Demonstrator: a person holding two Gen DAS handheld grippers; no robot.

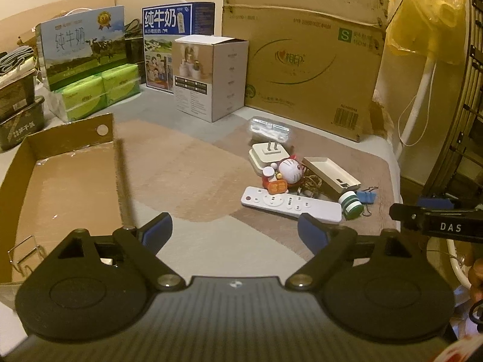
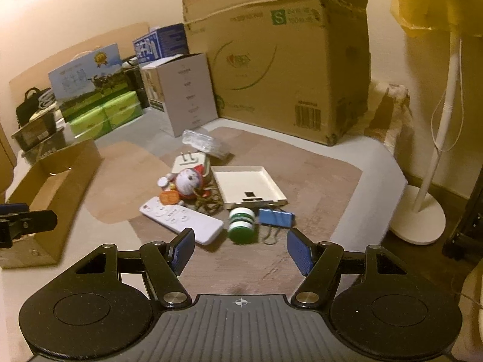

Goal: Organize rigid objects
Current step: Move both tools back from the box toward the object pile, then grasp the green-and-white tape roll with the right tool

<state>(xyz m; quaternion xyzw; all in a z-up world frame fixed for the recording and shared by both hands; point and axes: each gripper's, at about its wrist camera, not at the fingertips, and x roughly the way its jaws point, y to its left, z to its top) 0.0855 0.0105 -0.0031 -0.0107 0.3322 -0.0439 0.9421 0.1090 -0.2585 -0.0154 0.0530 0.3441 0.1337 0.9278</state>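
Observation:
A pile of small objects lies on the mat: a white remote [image 1: 291, 204] [image 2: 181, 220], a Doraemon figure [image 1: 288, 172] [image 2: 187, 182], a white plug adapter [image 1: 267, 152] [image 2: 188, 163], a shallow beige tray [image 1: 330, 176] [image 2: 247, 187], a green-and-white roll [image 1: 351, 204] [image 2: 241, 224], a blue binder clip [image 1: 366, 196] [image 2: 276, 217] and a clear plastic case [image 1: 268, 129] [image 2: 205, 143]. My left gripper [image 1: 234, 233] is open and empty, short of the pile. My right gripper [image 2: 240, 249] is open and empty, just in front of the roll.
An open shallow cardboard box [image 1: 60, 181] [image 2: 51, 193] lies at the left with a wire clip [image 1: 24, 256] inside. A large carton [image 1: 305, 57] [image 2: 277, 66], a white box [image 1: 208, 75], milk cartons and green tissue packs [image 1: 99, 90] line the back. A fan stand [image 2: 422, 211] is at the right.

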